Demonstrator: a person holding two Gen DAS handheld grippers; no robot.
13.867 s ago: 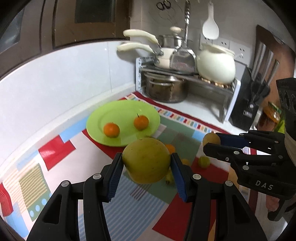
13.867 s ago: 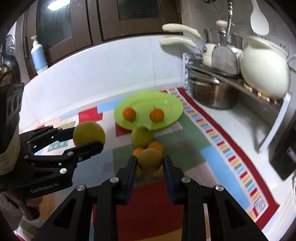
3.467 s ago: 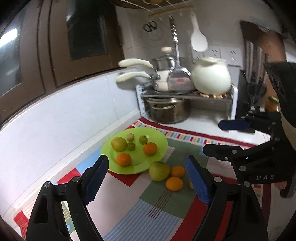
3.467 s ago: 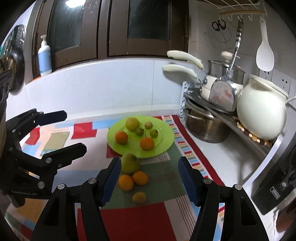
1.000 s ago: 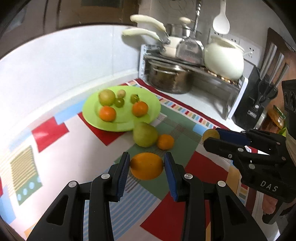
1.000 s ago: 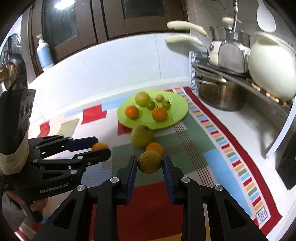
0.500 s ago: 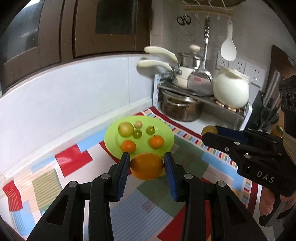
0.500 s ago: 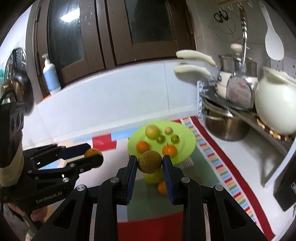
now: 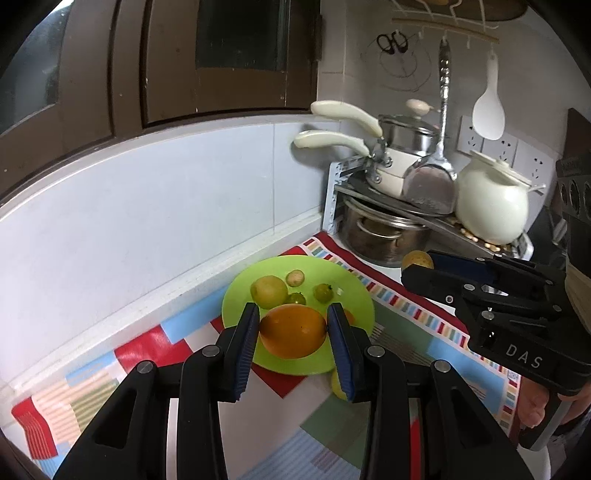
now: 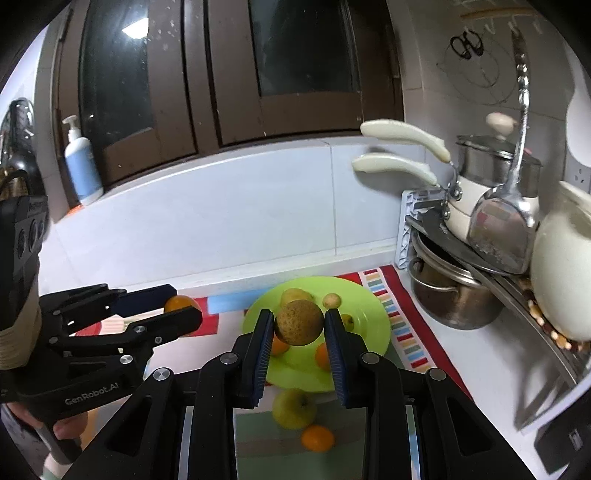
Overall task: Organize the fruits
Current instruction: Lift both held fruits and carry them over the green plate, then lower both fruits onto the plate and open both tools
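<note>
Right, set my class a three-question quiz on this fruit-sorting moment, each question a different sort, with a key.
1. True or false: the left hand-held gripper is shut on an orange.
2. What does the right hand-held gripper hold? A) brownish round fruit B) soap bottle C) ladle
3. Fill in: on the mat in front of the green plate lie a green apple and a small ____.

Key: 1 true; 2 A; 3 orange.

Dim indoor light, ceiling-lamp glare on cabinet glass (image 10: 129, 31) (fisheye-warped, dark corners).
</note>
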